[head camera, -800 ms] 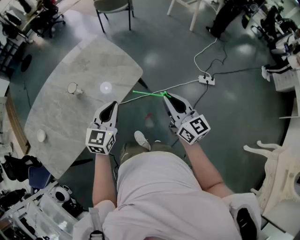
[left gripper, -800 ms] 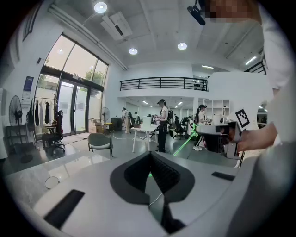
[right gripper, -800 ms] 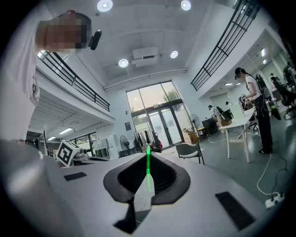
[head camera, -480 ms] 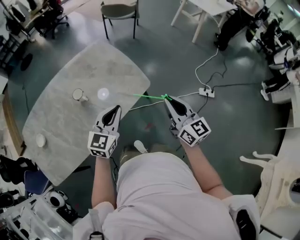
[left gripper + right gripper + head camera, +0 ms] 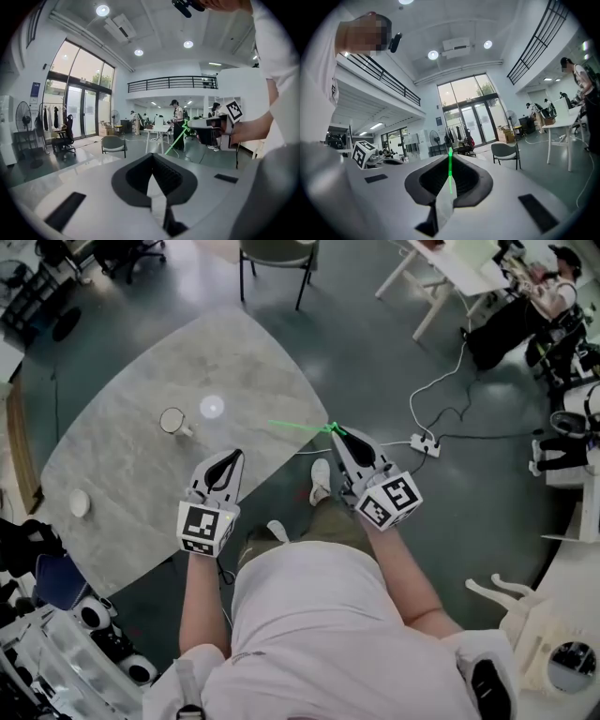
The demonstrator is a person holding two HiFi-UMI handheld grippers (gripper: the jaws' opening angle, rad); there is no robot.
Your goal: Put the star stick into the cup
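A thin green star stick (image 5: 298, 427) sticks out to the left from my right gripper (image 5: 335, 431), which is shut on its end; the stick hangs in the air just past the table's right edge. The right gripper view has the stick (image 5: 450, 172) standing upright between the closed jaws of the right gripper (image 5: 450, 158). A white cup (image 5: 173, 420) stands on the grey marble table (image 5: 122, 465), left of the stick's tip. My left gripper (image 5: 230, 456) hovers over the table's near edge, shut with nothing in it (image 5: 152, 156). From the left gripper view the stick (image 5: 175, 138) shows at the right.
A small white round object (image 5: 80, 503) lies at the table's left edge. A chair (image 5: 274, 251) stands beyond the table. A power strip (image 5: 426, 443) with cables lies on the floor at the right. White tables (image 5: 441, 273) and a seated person are at the far right.
The table and cup have drawn nearer and further right in the head view as the person stepped forward. The right gripper still holds the stick; both grippers keep their pose.
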